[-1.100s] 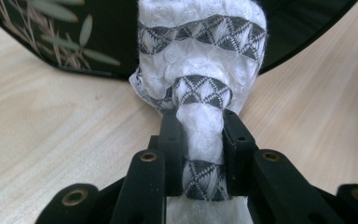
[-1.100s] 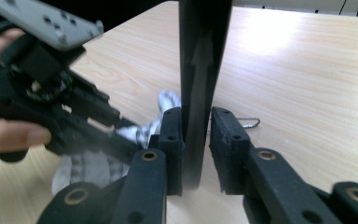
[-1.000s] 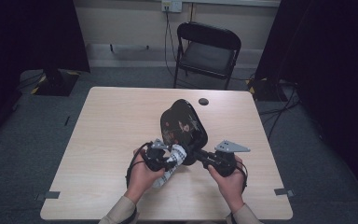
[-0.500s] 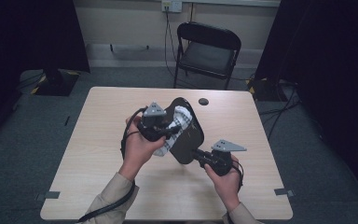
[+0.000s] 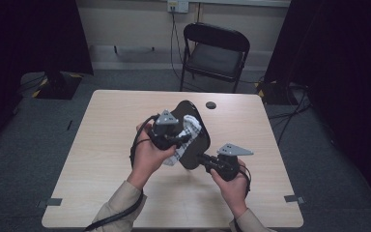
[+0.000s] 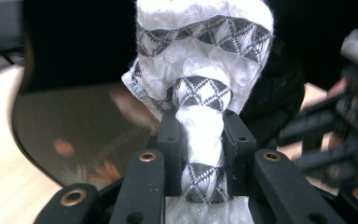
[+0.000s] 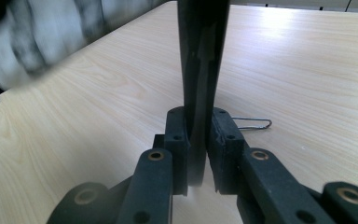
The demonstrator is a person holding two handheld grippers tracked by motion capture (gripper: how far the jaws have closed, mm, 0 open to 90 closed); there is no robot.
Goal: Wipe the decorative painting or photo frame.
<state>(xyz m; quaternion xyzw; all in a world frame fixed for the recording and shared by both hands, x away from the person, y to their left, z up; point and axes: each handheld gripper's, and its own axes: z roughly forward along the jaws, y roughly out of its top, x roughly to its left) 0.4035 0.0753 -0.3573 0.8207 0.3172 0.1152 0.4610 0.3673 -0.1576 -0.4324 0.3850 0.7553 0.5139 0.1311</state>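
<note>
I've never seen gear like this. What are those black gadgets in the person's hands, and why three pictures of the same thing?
There is no robot here: a person at a wooden table holds a hand-operated claw in each hand. The high view looks down from above. The other two pictures come from small cameras riding on each claw, looking along its two black jaws.

The right claw is shut on the edge of a black plate and holds it up off the table. The left claw is shut on a white cloth with grey checks and presses it against the plate's shiny face, apparently to wipe it. A small dark round thing lies farther back on the table, with a black chair behind.
</note>
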